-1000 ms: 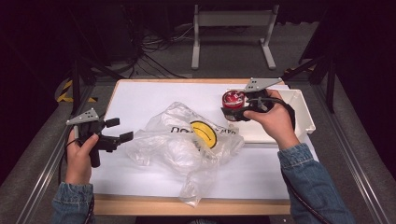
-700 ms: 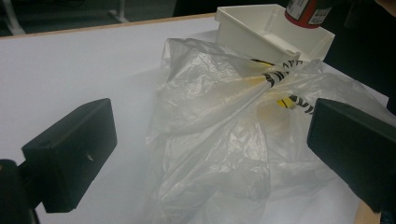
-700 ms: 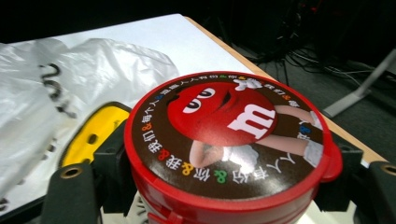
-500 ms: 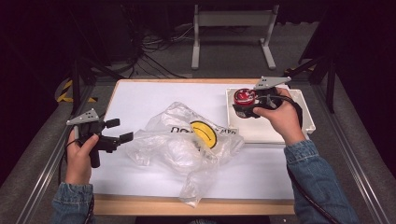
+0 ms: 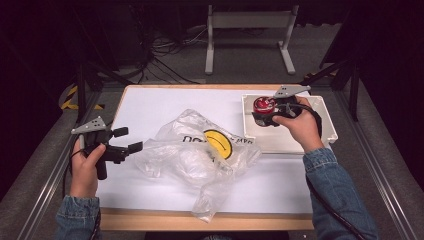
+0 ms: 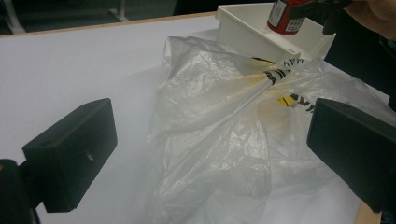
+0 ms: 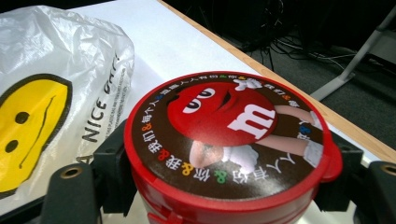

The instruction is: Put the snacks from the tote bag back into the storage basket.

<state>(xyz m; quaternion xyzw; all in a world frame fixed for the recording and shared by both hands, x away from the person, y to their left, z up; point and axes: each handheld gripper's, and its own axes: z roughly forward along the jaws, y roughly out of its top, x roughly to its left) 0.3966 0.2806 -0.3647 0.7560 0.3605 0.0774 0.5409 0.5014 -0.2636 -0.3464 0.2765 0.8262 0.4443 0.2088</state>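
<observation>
Round red plastic tub (image 5: 263, 106) carried rightward over white tray (image 5: 327, 125), jaws clamped.

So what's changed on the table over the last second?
The right gripper, shut on the red candy tub, carried it rightward from beside the plastic bag to above the white tray. The left gripper stayed open at the bag's left edge; bag and tray unmoved.

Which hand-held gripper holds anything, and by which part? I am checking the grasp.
The right hand-held gripper holds the red candy tub by its sides, under the lid. The left hand-held gripper holds nothing.
</observation>
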